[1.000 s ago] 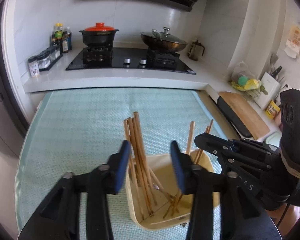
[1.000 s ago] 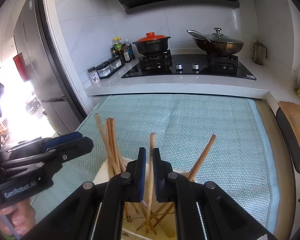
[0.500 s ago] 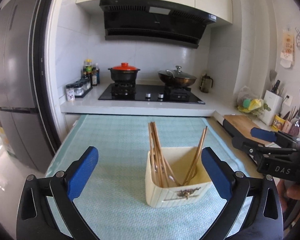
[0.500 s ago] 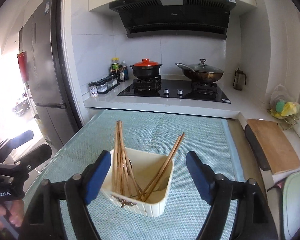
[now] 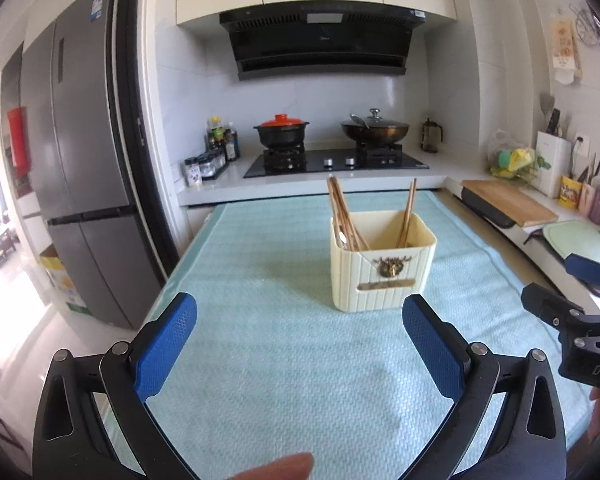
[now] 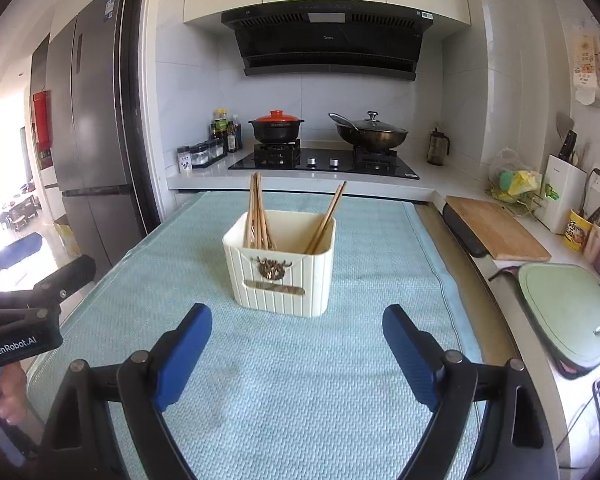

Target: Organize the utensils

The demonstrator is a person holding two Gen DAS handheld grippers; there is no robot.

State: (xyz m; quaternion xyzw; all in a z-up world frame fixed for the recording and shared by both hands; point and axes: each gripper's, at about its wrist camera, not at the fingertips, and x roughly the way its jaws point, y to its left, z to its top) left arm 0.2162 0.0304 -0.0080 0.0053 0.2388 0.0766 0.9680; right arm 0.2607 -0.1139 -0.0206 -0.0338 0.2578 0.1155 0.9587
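Both hand-held grippers have pulled back from the holder since a second ago: then they hung right over it, the right one pinching a chopstick, and now the holder stands well ahead of both.

Left wrist view: the left hand-held gripper has its blue pads spread wide with nothing between them, only the mat below; its jaws have just been opening. The cream holder stands upright on the mat, past the fingertips and a little to the right. Chopsticks lean in a bunch in its left side, and a pair leans in its right side. The right hand-held gripper shows at the right edge, beside the table edge. A fingertip shows at the bottom edge.

Right wrist view: the right hand-held gripper also stands apart and empty, its jaws having just been opening; the chopstick it pinched is no longer between them. The holder sits on the mat ahead of the fingertips, slightly left of centre, with the bunch on its left and the pair tilted right. The left hand-held gripper shows at the left edge, a hand under it. Behind, a stove carries two pots.
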